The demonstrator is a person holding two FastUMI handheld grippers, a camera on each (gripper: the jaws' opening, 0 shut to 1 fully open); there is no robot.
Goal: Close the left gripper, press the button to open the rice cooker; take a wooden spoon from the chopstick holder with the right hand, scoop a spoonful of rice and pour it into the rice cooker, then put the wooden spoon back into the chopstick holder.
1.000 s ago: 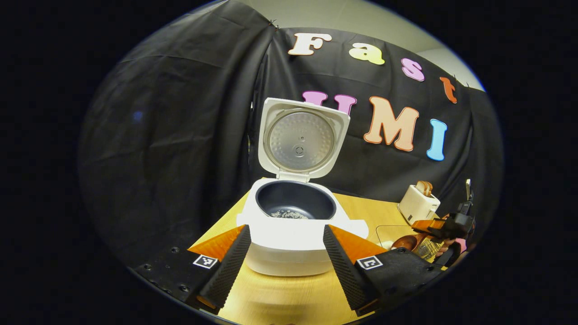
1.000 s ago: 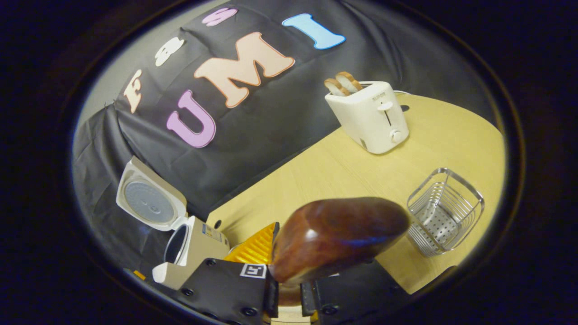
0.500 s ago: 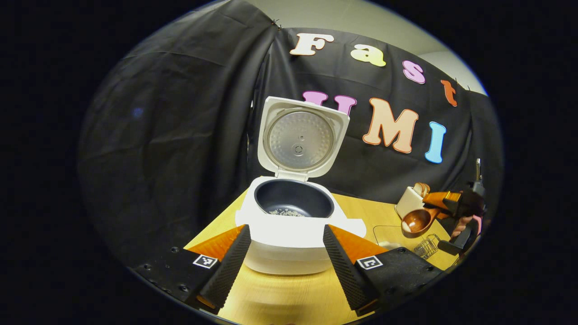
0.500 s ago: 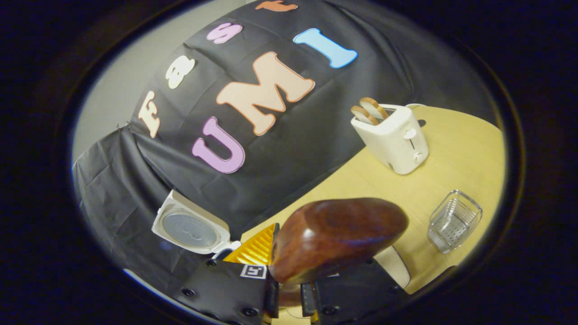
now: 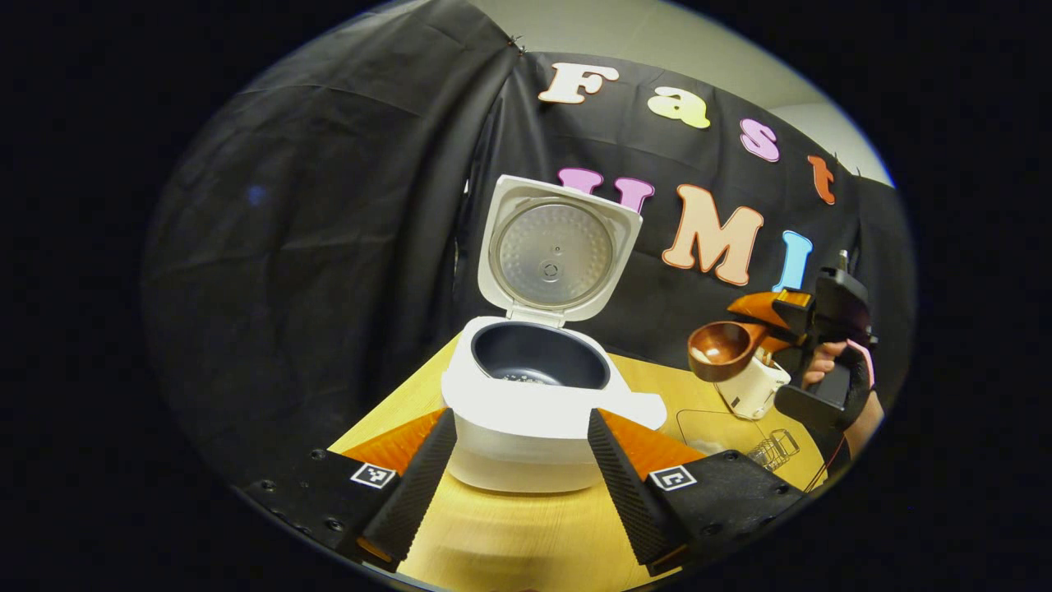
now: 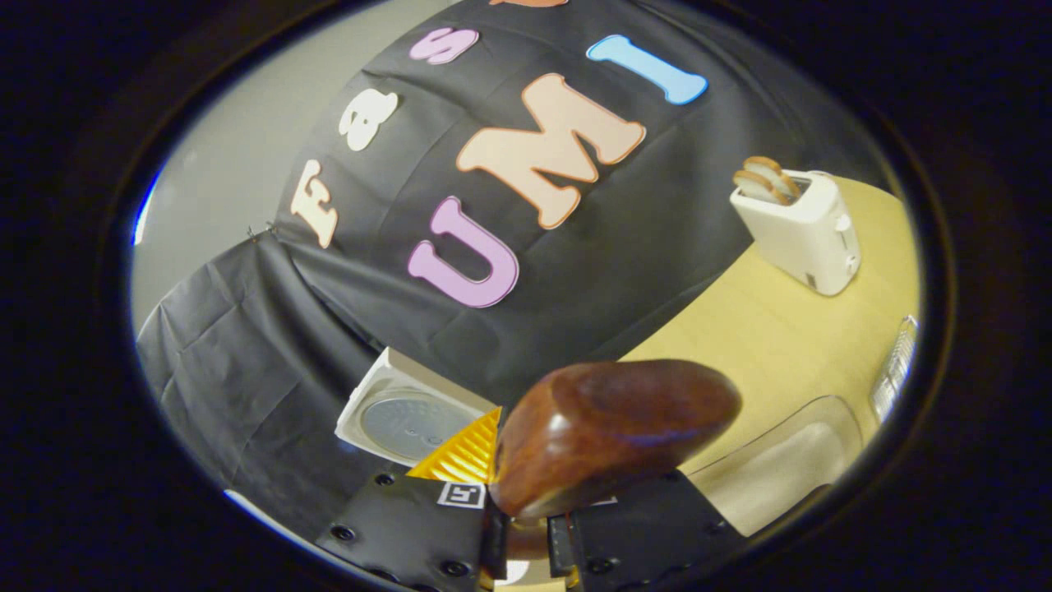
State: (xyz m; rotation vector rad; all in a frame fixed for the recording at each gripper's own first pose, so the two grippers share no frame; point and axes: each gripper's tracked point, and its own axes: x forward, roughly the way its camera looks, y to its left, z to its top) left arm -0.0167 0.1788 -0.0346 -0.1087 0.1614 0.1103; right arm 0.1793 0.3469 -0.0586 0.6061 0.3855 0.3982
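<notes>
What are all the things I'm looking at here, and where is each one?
rice cooker: one, white, lid up, on the table ahead of the left gripper; dark pot holds a few grains.
wooden spoon: one, brown, held in the air to the right of the cooker.
toaster: one, white, two bread slices in it, far side of the table.
wire holder: one, metal, on the table near the toaster.
clear container: one, holds white rice, on the table.
table: one, light wood.
left gripper: one, open, low before the cooker.
right gripper: one, clamping the spoon handle.
hand: one, holding the right gripper.
</notes>
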